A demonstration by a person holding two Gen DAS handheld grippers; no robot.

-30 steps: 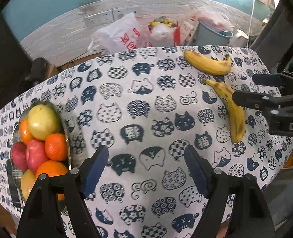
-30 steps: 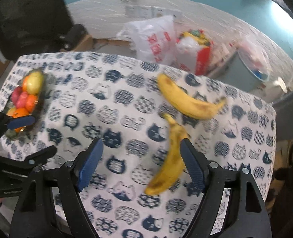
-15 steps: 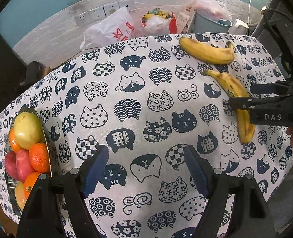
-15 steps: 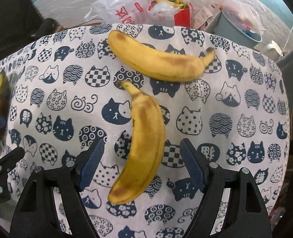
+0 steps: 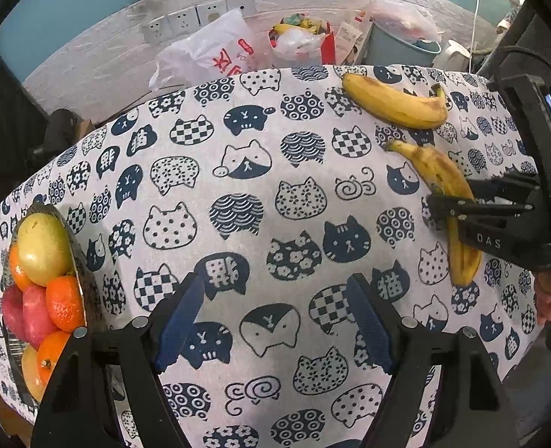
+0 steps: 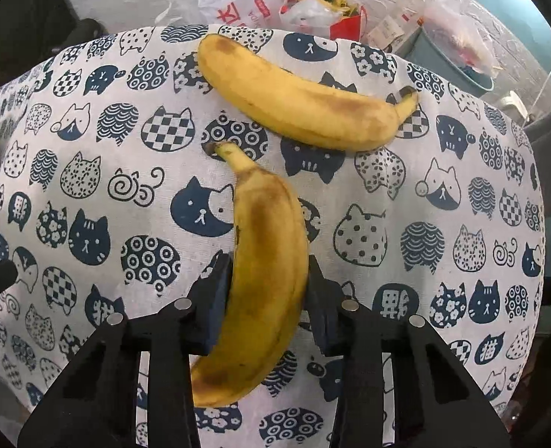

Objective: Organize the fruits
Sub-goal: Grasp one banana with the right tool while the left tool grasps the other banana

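Note:
Two yellow bananas lie on the cat-print tablecloth (image 5: 245, 201). My right gripper (image 6: 268, 291) is shut on the near banana (image 6: 264, 261), its pads against both sides of the banana's middle; this banana also shows in the left wrist view (image 5: 450, 194). The far banana (image 6: 297, 100) lies crosswise just beyond it, also in the left wrist view (image 5: 394, 102). My left gripper (image 5: 275, 317) is open and empty above the cloth. A fruit bowl (image 5: 79, 272) at the left edge holds a green apple (image 5: 44, 248), oranges and red apples.
Behind the table stand a white plastic bag (image 5: 215, 56), a red bag of rubbish (image 5: 301, 41) and a grey bin (image 5: 402, 46) against the wall. The table's edge falls away at the right and near sides.
My right gripper has come down around the near banana and closed on it. My left gripper has moved closer to the table and stays open.

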